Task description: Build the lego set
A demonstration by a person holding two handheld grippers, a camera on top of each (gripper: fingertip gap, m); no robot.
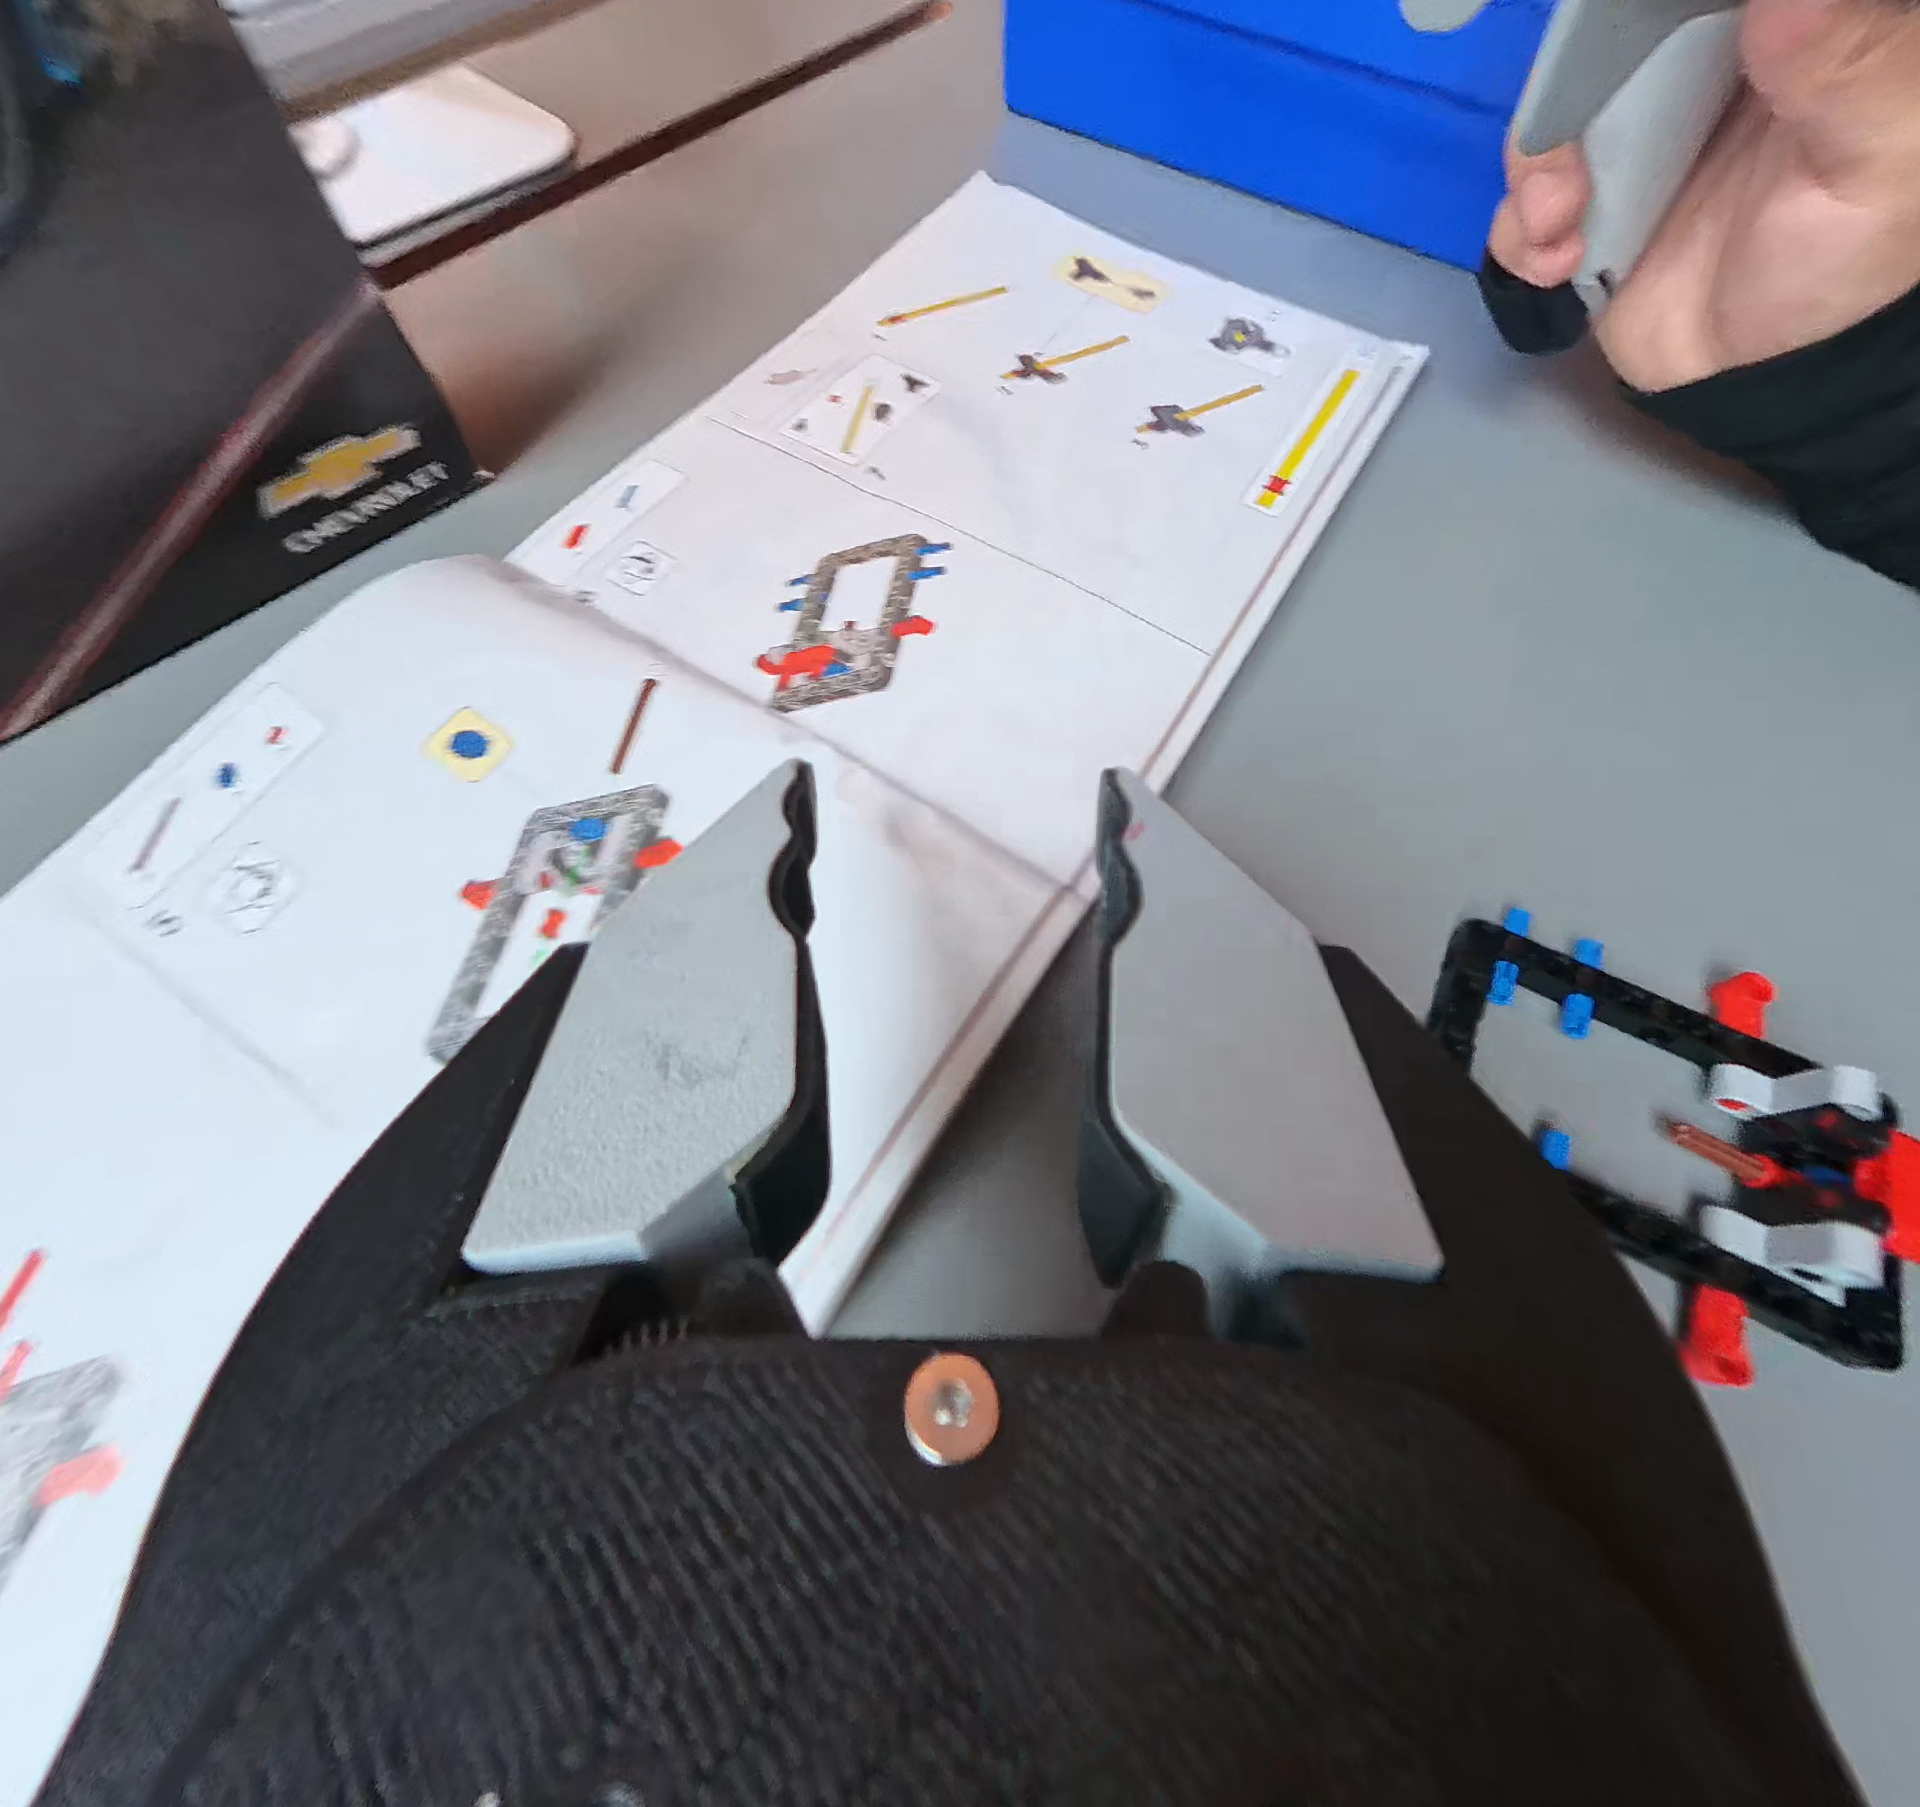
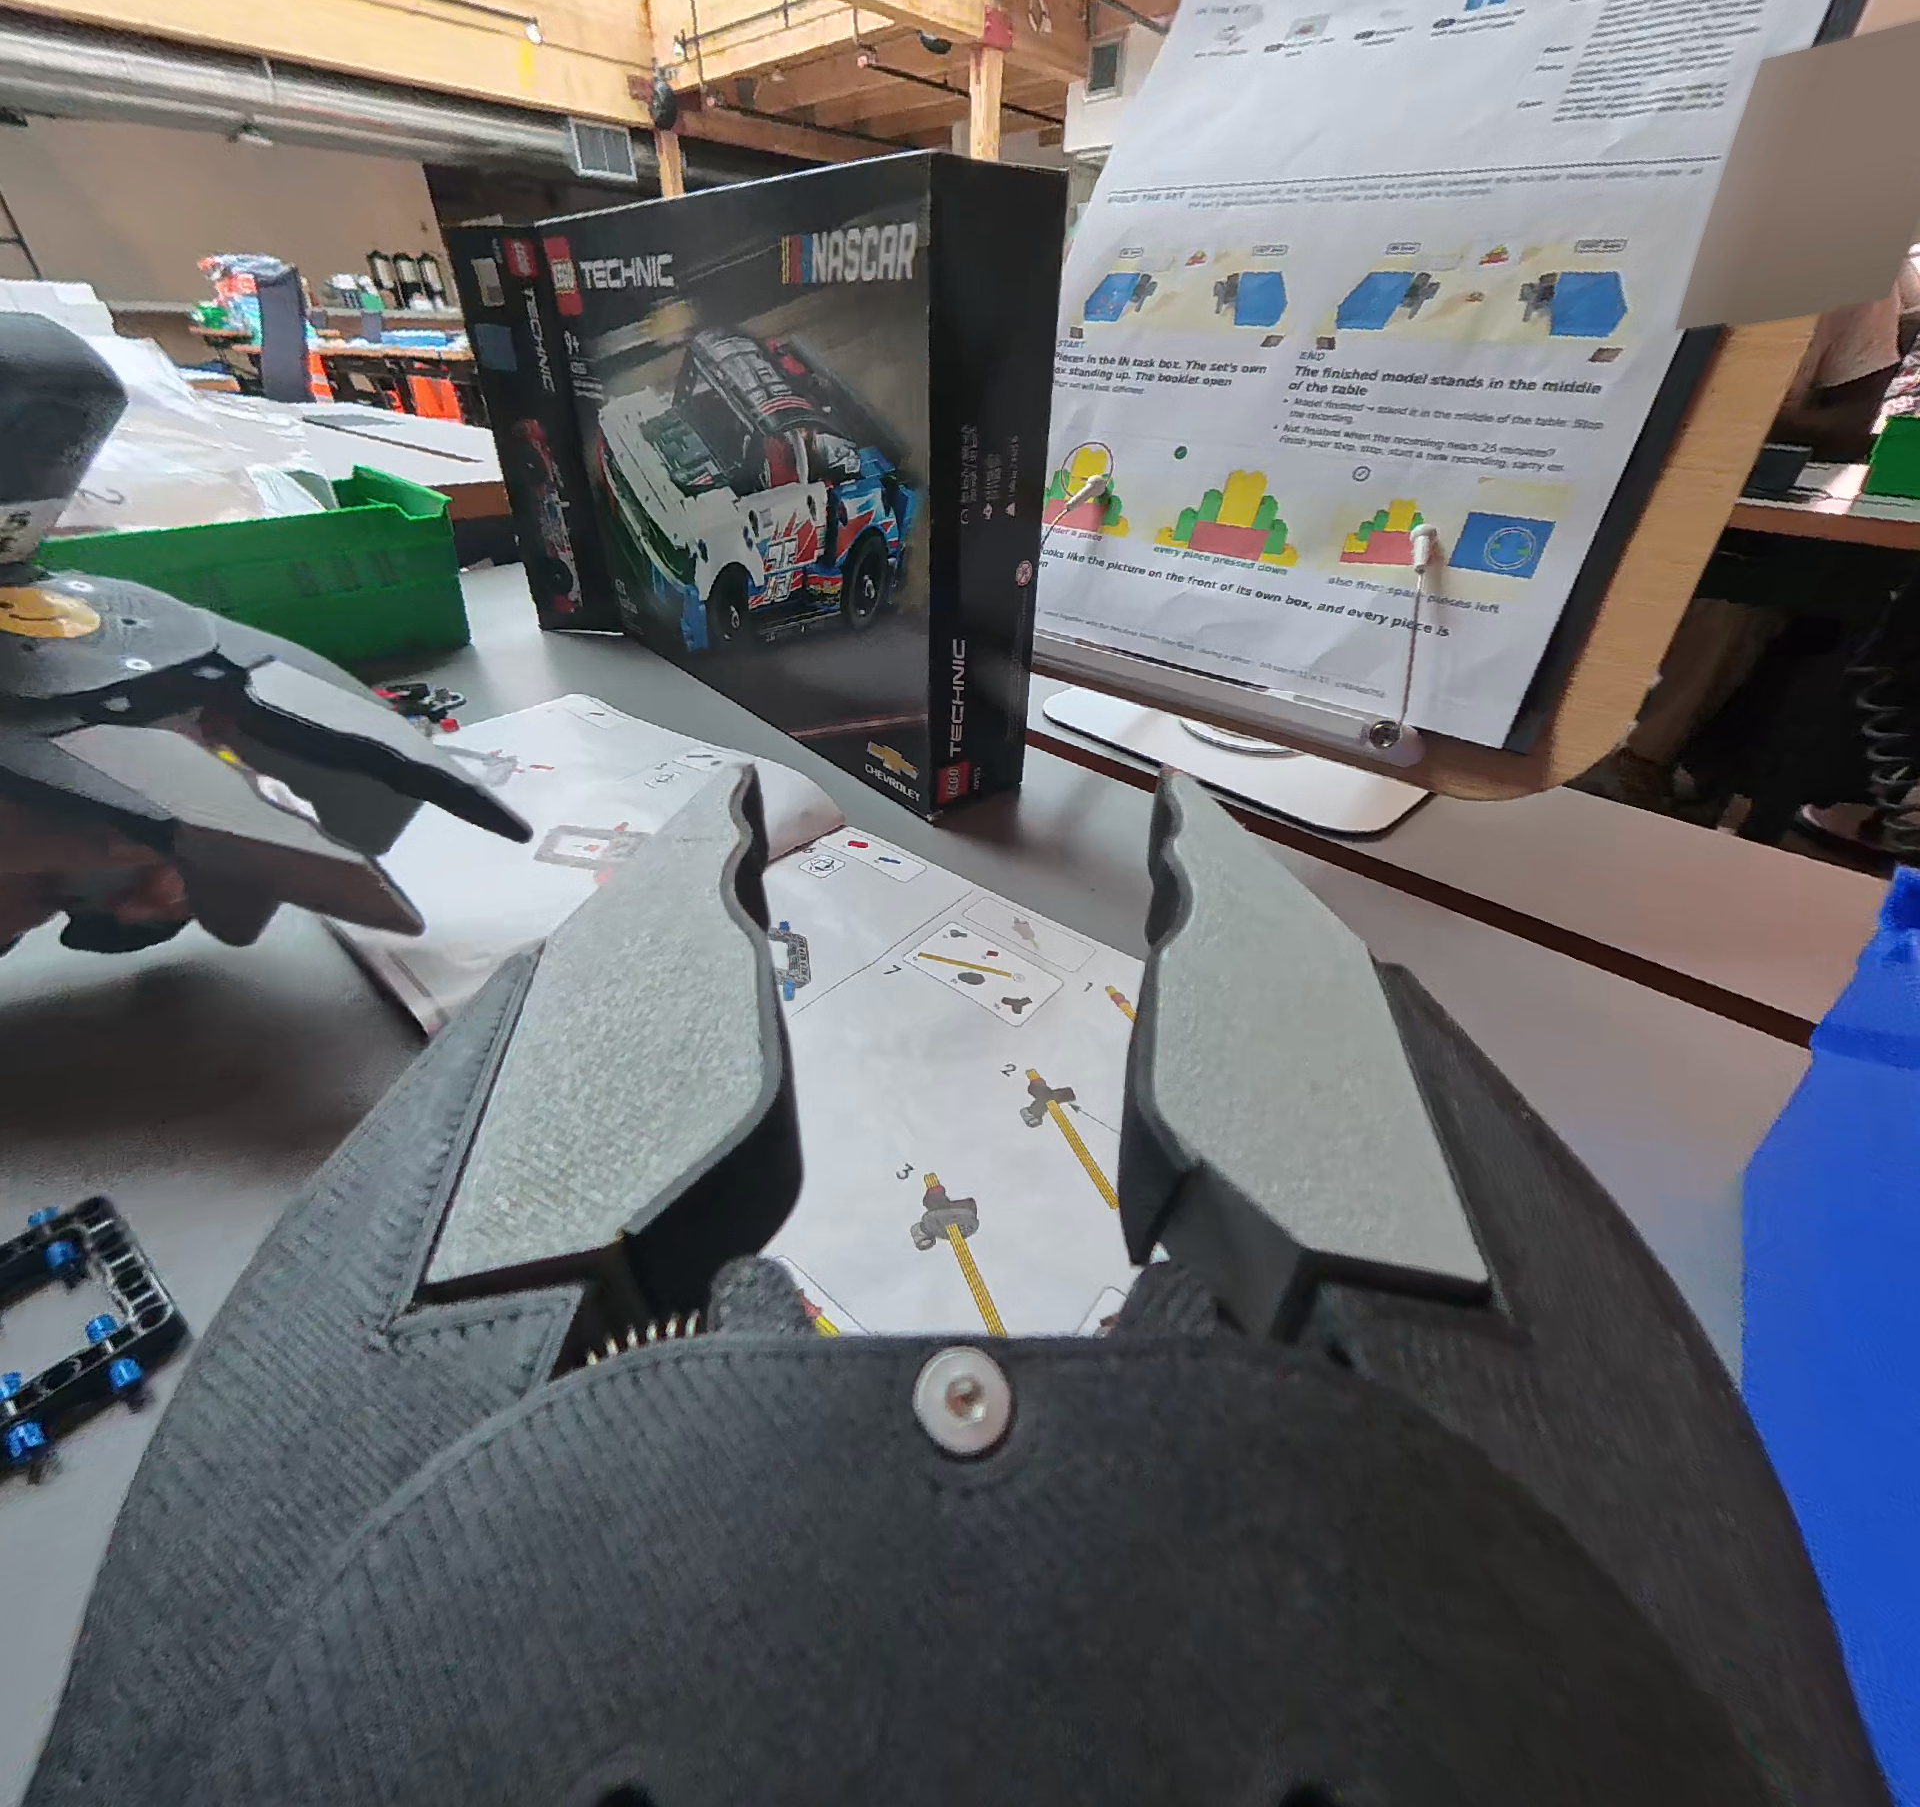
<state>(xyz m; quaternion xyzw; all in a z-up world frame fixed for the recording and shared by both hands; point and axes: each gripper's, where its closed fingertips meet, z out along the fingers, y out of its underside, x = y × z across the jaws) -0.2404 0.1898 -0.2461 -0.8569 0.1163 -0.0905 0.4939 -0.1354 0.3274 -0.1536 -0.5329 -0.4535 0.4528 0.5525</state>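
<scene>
On the far left of the right wrist view a green bin (image 2: 301,568) sits on the grey table (image 1: 1558,718), with the black set box (image 2: 790,469) standing upright to its right. The open instruction booklet (image 1: 935,531) lies flat in front of the box. The left gripper (image 1: 956,822) hovers over the booklet's near edge, its fingers spread with nothing between them. Just right of it, the partly built lego frame (image 1: 1683,1134) lies flat on the table: a black rectangular frame with blue pins, red parts and two white connectors. The right gripper (image 2: 951,822) hangs above the booklet's right page, fingers likewise spread and empty. Behind it, a printed sheet (image 2: 1382,303) leans on a wooden stand (image 2: 1652,614). A blue bin (image 1: 1226,22) stands at the far right, beside the booklet's far corner.
</scene>
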